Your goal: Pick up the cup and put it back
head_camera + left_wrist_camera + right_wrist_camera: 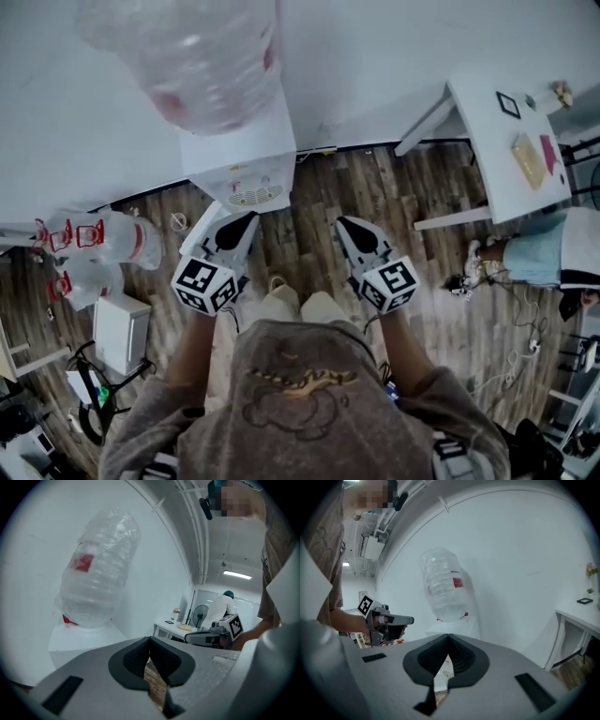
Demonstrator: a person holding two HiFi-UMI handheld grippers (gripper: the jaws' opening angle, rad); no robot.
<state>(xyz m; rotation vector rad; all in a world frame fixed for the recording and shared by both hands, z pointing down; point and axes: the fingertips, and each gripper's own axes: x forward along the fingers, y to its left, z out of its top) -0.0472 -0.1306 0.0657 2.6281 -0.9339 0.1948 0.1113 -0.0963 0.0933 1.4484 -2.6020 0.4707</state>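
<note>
Jaws pinched together on nothing, left hand-held gripper (247, 221) and right hand-held gripper (348, 226) hover just before the water dispenser (242, 180), no cup visible: better open wide before reaching.

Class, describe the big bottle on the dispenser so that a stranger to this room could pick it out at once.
Face the white wall; a white dispenser stands against it, ahead of the person. The bottle sits on top, large and clear with a red label. The spare bottles, with red handles, stand on the floor to the left; this one alone is raised.
</note>
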